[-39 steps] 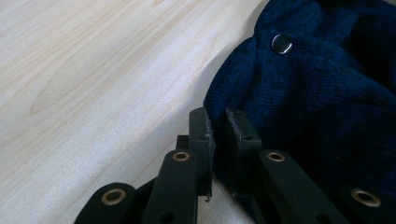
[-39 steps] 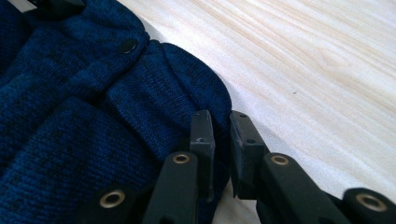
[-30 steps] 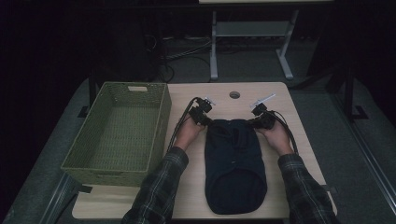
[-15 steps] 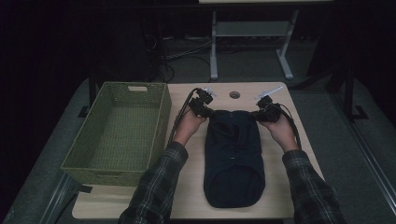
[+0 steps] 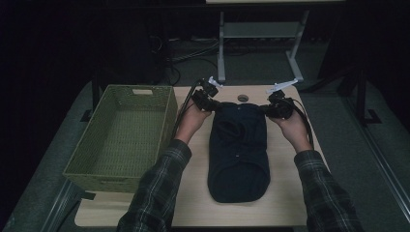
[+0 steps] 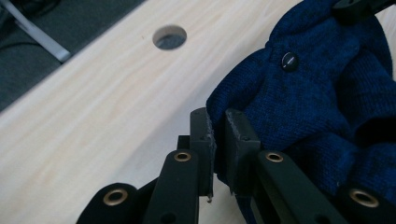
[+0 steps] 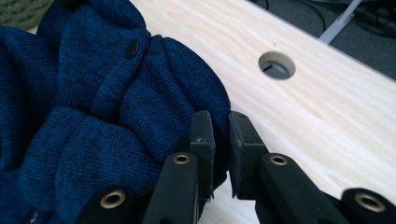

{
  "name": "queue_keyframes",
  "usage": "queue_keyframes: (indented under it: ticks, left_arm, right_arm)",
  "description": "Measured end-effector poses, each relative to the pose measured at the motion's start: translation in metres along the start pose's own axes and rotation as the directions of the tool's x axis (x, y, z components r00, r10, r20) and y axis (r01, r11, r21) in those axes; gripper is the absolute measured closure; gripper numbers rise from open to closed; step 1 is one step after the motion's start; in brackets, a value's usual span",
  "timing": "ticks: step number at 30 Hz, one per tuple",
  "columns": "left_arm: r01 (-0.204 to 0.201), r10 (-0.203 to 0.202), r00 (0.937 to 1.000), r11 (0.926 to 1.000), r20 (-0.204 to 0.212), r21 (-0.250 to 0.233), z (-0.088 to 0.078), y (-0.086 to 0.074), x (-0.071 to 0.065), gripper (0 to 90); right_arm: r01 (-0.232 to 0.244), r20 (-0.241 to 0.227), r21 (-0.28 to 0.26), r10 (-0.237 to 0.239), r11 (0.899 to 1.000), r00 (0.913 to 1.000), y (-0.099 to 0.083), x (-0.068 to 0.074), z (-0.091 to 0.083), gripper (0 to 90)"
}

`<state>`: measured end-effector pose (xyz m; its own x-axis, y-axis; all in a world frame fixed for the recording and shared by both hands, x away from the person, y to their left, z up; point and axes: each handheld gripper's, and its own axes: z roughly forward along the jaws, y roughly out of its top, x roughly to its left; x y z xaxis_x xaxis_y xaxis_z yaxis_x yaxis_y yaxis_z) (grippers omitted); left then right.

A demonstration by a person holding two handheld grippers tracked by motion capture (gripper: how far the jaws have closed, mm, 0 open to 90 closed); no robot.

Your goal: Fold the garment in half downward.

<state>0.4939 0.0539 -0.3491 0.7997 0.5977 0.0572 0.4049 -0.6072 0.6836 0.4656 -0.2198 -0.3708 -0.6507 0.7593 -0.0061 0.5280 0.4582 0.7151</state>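
Both grippers grip the far end of a dark blue knitted garment that lies lengthwise on the pale wooden table. Seen from the high view, the left gripper sits at the garment's far left corner and the right gripper at its far right corner, each held in a hand coming from a plaid sleeve. In the left gripper view, the left gripper has its two black jaws drawn nearly together, with a fold of the blue knit pinched in the narrow gap between them; a small dark button shows on the fabric beyond, and a round hole in the table lies farther off. In the right gripper view, the right gripper has its jaws likewise close together on the rolled edge of the knit, which bunches up to the left of the jaws, with another dark button on it and the same round hole off to the right. The garment's near end rests flat on the table between the person's forearms. A green woven basket stands on the left part of the table, just beside the left forearm and apart from the garment. Past the table's far edge, the legs of a grey metal stand rise from the dark floor.
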Motion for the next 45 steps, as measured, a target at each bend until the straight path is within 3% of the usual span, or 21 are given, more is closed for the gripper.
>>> queue_keyframes:
  ticks: [7, 11, 16, 22, 31, 37, 45]
  left_arm:
    - [-0.015, 0.014, 0.9995, 0.9982, -0.029, -0.057, -0.019, 0.012, -0.001, 82.7]
    - [-0.027, 0.025, 0.9993, 0.997, -0.027, -0.073, -0.023, 0.008, -0.005, 82.7]
    - [-0.017, 0.017, 0.9999, 0.9953, 0.0, -0.095, -0.025, -0.006, -0.009, 82.7]
    - [-0.029, 0.03, 0.9995, 0.9935, 0.003, -0.11, -0.03, -0.016, -0.018, 82.7]
    - [-0.047, 0.048, 0.9988, 0.9925, 0.011, -0.113, -0.031, -0.033, -0.032, 82.7]
    - [-0.049, 0.052, 0.9983, 0.9917, 0.027, -0.119, -0.04, -0.041, -0.042, 82.7]
    - [-0.033, 0.04, 0.9974, 0.992, 0.059, -0.122, -0.048, -0.054, -0.058, 82.4]
  right_arm:
    - [0.022, 0.023, -0.054, -0.021, 0.998, 0.9995, 0.015, 0.001, -0.019, 81.4]
    - [0.034, 0.026, -0.075, -0.032, 0.997, 0.9991, 0.016, 0.005, -0.026, 81.3]
    - [0.054, 0.026, -0.089, -0.052, 0.995, 0.9983, 0.007, 0.013, -0.028, 81.2]
    - [0.076, 0.025, -0.101, -0.074, 0.992, 0.997, -0.009, 0.027, -0.028, 81.2]
    - [0.095, 0.02, -0.11, -0.093, 0.989, 0.9955, -0.025, 0.038, -0.03, 81.1]
    - [0.104, 0.01, -0.121, -0.104, 0.987, 0.9945, -0.035, 0.047, -0.036, 81.1]
    - [0.103, -0.013, -0.126, -0.105, 0.987, 0.9944, -0.049, 0.057, -0.042, 80.9]
